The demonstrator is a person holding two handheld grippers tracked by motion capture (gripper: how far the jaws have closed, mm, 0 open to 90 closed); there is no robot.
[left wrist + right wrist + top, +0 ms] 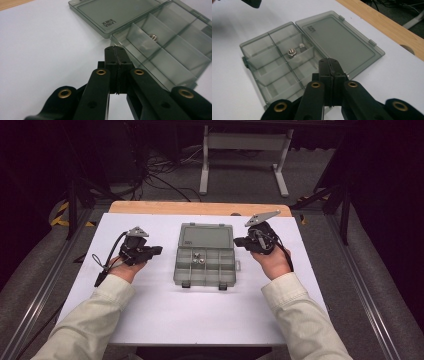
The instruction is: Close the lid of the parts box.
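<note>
A smoky clear compartment box (210,275) lies open in the middle of the white table top, with its lid (206,237) folded flat on the far side. Two small metal screws (199,260) sit in one middle compartment, seen as a screw (153,37) and screws (291,52) in the gripper views. My left gripper (159,251) is held just left of the box, its jaws pressed together with nothing between them (115,48). My right gripper (236,241) hovers at the box's right far corner, jaws likewise together and empty (329,60).
The white sheet (150,320) covers a wooden table whose far edge (200,208) shows. Behind it stand a white frame's legs (204,165) and floor cables. Metal rails run along both sides. Free sheet lies in front of the box.
</note>
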